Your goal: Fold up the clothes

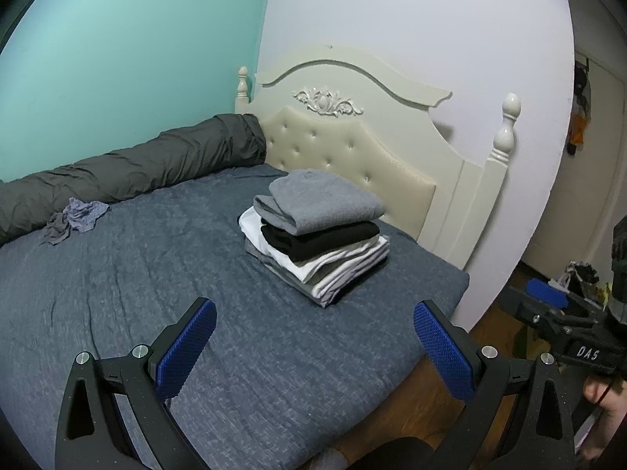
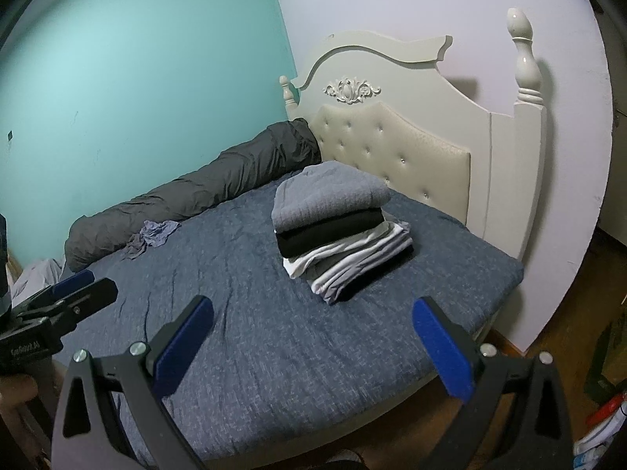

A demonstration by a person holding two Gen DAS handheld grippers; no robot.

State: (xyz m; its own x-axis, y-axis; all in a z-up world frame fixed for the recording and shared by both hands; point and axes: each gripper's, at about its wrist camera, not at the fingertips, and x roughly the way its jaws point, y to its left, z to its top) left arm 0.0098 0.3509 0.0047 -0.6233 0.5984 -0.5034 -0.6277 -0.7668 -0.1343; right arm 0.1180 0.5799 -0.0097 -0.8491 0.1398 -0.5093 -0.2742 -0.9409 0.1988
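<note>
A stack of folded clothes (image 1: 315,231) sits on the bed (image 1: 196,274) near the headboard (image 1: 352,137); a crumpled lilac garment (image 1: 76,219) lies well apart, beside the rolled dark duvet (image 1: 137,168). Left gripper (image 1: 315,348) and right gripper (image 2: 311,346) both hover spread wide, holding nothing. Risks: the stack's layers overhang unevenly, so a nudge could topple it. If the thin, bunched lilac piece is picked up, a pinch may snag several layers.

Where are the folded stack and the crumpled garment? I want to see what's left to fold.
folded stack (image 1: 319,231), left wrist view, on the black layer's front edge.
crumpled garment (image 1: 80,215), left wrist view, on its bunched middle, beside the grey roll.
</note>
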